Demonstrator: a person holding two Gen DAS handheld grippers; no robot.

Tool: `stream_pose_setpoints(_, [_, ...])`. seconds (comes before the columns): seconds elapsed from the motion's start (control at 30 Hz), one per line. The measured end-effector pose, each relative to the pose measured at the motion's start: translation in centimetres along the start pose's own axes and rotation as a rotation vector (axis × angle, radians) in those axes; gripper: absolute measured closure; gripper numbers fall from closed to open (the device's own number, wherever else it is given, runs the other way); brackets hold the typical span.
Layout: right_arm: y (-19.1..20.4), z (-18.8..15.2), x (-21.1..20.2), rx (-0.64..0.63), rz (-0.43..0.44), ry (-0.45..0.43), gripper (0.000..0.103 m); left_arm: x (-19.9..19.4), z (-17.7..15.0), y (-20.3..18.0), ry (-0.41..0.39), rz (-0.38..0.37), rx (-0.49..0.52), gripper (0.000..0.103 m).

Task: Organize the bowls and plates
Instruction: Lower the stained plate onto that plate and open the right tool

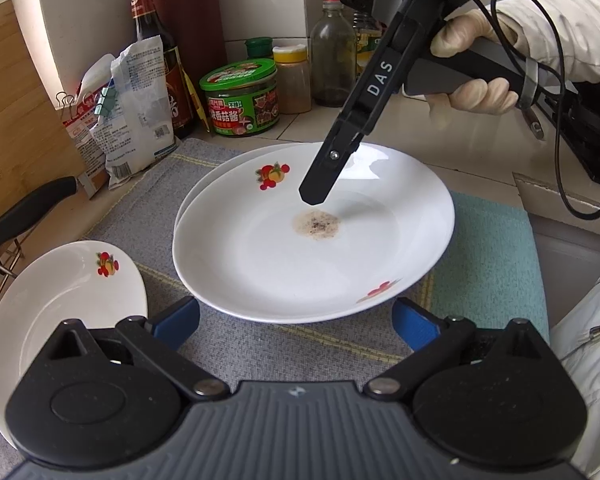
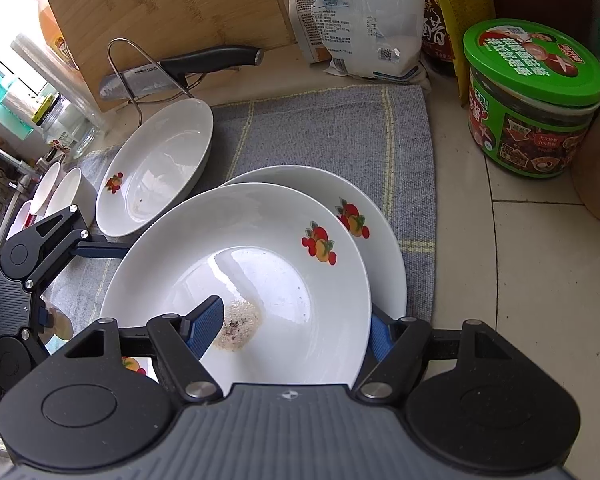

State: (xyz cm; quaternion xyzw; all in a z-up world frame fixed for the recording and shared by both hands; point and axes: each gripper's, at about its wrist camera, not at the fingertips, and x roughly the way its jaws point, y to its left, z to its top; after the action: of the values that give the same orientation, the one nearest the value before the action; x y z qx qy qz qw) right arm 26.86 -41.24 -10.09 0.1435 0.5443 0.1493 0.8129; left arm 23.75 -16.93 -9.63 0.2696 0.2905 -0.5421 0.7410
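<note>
A white fruit-print plate (image 1: 284, 256) with a brown stain lies on a second plate (image 1: 204, 184) on the grey mat. My right gripper (image 2: 296, 330) is open with its jaws either side of the top plate's (image 2: 260, 264) rim, one finger (image 2: 208, 328) inside, one finger (image 2: 380, 336) outside between the two plates (image 2: 380, 216). It shows from above in the left wrist view (image 1: 314, 196). My left gripper (image 1: 296, 320) is open and empty at the near rim. A third plate (image 1: 60, 304) lies left, also in the right wrist view (image 2: 156, 164).
Sauce jar (image 1: 242, 98), bottles (image 1: 332, 56), salt bags (image 1: 132, 112) and a cutting board (image 2: 172, 4) line the back. A knife (image 2: 180, 68) rests on a wire stand. Small white bowls (image 2: 56, 192) sit left. A teal cloth (image 1: 488, 264) lies right.
</note>
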Motion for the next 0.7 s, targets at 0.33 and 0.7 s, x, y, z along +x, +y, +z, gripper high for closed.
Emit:
stream_pose_setpoints(0.33, [-0.1,-0.1,-0.9,0.008,-0.005,-0.005,0.025,0.1,-0.1,-0.1,0.007,0.003,0.019,0.001])
stream_pose_setpoints(0.7, [-0.1,-0.3,-2.1,0.019,-0.022,-0.029,0.024,0.3,-0.2,-0.1,0.012,-0.003,0.028,0.001])
